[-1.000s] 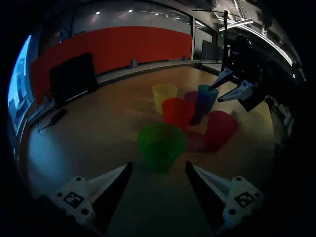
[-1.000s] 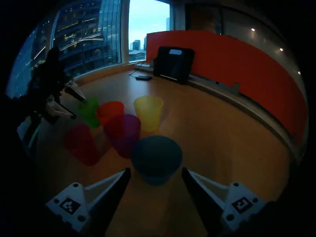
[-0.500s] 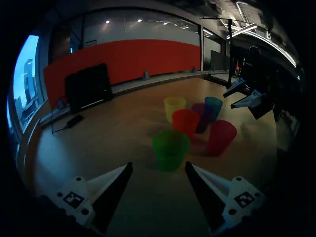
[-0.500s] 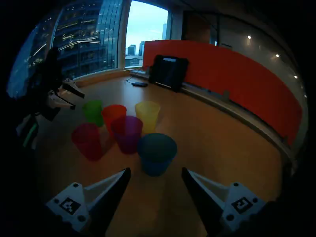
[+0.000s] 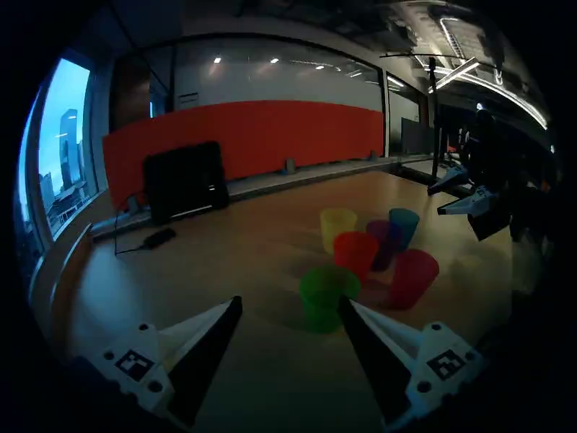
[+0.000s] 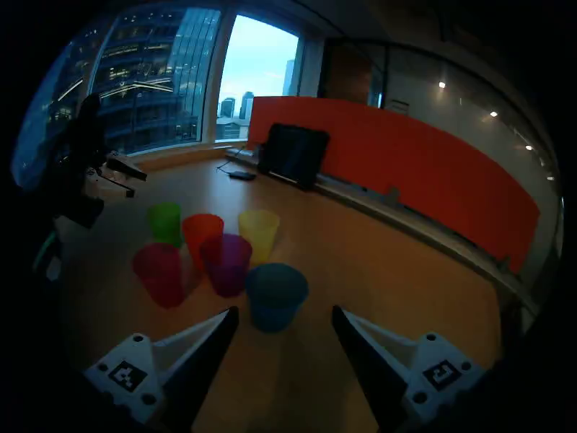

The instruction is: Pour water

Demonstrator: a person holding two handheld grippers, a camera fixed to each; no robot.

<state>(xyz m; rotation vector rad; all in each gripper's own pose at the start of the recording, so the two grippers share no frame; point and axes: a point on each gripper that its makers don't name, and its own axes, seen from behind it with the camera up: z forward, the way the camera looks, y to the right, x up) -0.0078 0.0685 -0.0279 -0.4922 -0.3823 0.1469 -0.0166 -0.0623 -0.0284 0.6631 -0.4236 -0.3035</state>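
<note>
Left gripper view: left gripper point(image 5: 288, 303) sits low in front, its two fingers wide apart w/ nothing btwn them, above a light wooden tabletop point(image 5: 216, 267). Six translucent cups stand upright in a tight cluster just ahead, slightly rt: green plastic cup point(image 5: 324, 296) nearest, just beside the rt fingertip; orange plastic cup point(image 5: 355, 252) behind it; yellow plastic cup point(image 5: 337, 225), purple plastic cup point(image 5: 382, 242) & blue plastic cup point(image 5: 404, 224) farther back; red plastic cup point(image 5: 412, 276) on the rt. Can't tell if any holds water. Right gripper point(image 5: 435, 203) hangs beyond the cluster, fingers apart, empty. Bg: black flat screen point(image 5: 184, 180) before a red wall panel point(image 5: 245, 137). Right gripper view: right gripper point(image 6: 285, 312) is spread too, gripping nothing; blue plastic cup point(image 6: 275, 294) stands just ahead, in line w/ the gap, untouched. Purple plastic cup point(image 6: 227, 263) & red plastic cup point(image 6: 160, 273) lie left of it; orange plastic cup point(image 6: 202, 234), yellow plastic cup point(image 6: 258, 232) & green plastic cup point(image 6: 166, 222) behind. Left gripper point(image 6: 140, 186) is far left, past the green one, fingers parted.
</note>
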